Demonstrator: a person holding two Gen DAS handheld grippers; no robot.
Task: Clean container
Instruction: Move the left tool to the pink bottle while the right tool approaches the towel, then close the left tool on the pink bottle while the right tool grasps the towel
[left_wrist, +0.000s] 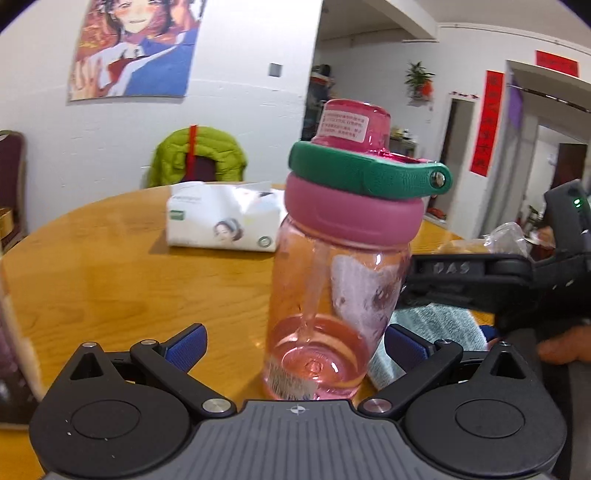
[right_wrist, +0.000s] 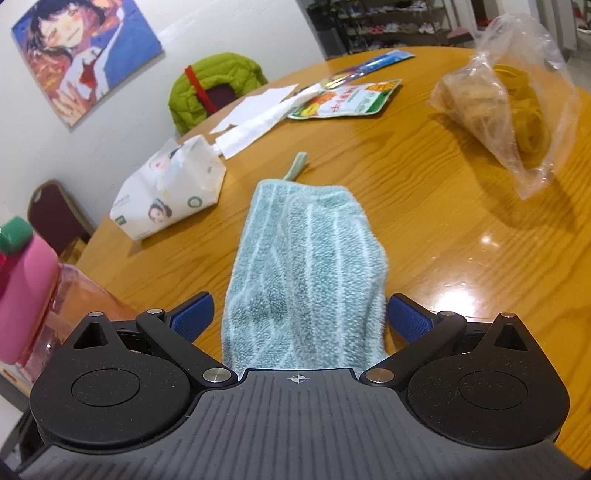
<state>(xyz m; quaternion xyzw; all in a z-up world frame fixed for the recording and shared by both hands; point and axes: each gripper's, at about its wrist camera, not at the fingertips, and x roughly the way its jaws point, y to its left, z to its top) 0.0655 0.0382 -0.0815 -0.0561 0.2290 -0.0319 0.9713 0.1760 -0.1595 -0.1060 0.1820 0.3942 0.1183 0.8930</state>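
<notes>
Both my grippers spread wide at the table: bottle ahead of the left, cloth ahead of the right.

My left gripper (left_wrist: 293, 349) has its blue pads apart, on either side of the pink bottle's (left_wrist: 332, 280) base without pressing it; the bottle stands upright on the wooden table (left_wrist: 110, 266), lid on, near a tissue pack (left_wrist: 221, 221). My right gripper (right_wrist: 300, 317) is also spread, the teal cloth (right_wrist: 306, 266) lying flat between its pads, unpinched. A plastic bag (right_wrist: 506, 107) sits well apart.

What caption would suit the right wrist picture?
Open right gripper poised over a teal striped towel on a wooden table, pink bottle at left.
</notes>
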